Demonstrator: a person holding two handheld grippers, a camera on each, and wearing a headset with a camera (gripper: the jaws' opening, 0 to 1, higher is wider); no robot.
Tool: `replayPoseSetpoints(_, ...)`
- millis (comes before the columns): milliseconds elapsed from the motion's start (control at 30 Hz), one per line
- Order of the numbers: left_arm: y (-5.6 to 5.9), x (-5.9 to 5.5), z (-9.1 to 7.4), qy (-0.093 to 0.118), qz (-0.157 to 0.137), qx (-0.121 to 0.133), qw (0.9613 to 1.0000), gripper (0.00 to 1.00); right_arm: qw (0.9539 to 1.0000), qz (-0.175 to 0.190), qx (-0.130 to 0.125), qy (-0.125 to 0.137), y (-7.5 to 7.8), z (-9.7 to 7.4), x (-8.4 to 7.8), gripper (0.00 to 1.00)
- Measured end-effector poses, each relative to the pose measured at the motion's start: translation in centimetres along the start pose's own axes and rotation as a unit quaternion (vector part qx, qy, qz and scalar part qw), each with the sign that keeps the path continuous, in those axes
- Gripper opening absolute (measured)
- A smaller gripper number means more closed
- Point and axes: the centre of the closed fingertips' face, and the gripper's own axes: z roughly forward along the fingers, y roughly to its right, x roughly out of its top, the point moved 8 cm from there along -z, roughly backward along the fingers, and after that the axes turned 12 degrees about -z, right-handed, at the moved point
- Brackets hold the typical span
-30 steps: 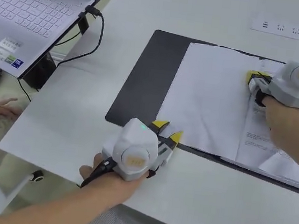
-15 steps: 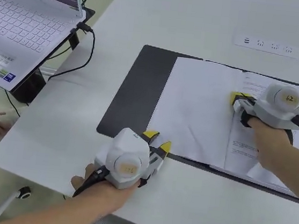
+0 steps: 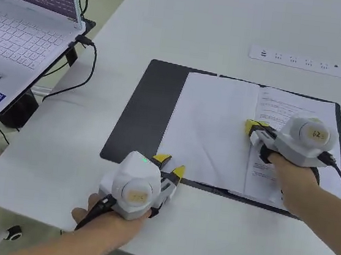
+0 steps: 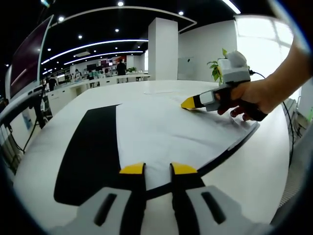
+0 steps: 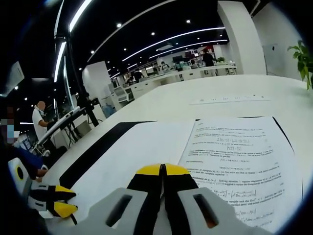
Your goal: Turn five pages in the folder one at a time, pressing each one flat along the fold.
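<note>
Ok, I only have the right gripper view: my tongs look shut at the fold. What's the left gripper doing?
Observer: The left gripper is at the folder's near edge, tongs open, gripping nothing.
Operator: Is it over the blank page?
Observer: Just its tips, at that page's near left corner.
Operator: Are my tips actually down?
Observer: From the left gripper view, the right gripper's tip looks to rest on the paper at the fold.

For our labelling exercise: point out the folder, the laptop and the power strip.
folder (image 3: 147, 112), head view, bare black inside cover.
laptop (image 3: 19, 49), head view, keyboard.
power strip (image 3: 304, 61), head view, middle of its top face.
</note>
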Motion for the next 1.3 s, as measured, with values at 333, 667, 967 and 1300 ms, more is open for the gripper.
replayPoseSetpoints(333,0.0,0.0,-0.1,0.003,-0.002,-0.002,1.0000,0.18,0.9995,-0.010,0.030,-0.005,-2.2,-2.1,-1.6,0.00)
replayPoseSetpoints(667,0.1,0.1,-0.2,0.006,-0.004,-0.002,1.0000,0.18,0.9987,-0.001,0.048,-0.018,-2.8,-3.9,-3.0,0.00)
replayPoseSetpoints(967,0.2,0.1,-0.3,0.005,-0.004,-0.001,1.0000,0.18,0.9983,0.010,0.051,-0.026,-4.2,-6.3,-4.7,0.00)
replayPoseSetpoints(1300,0.2,0.2,-0.3,0.003,-0.007,0.000,1.0000,0.18,0.9972,0.017,0.057,-0.046,-5.7,-8.9,-5.9,0.00)
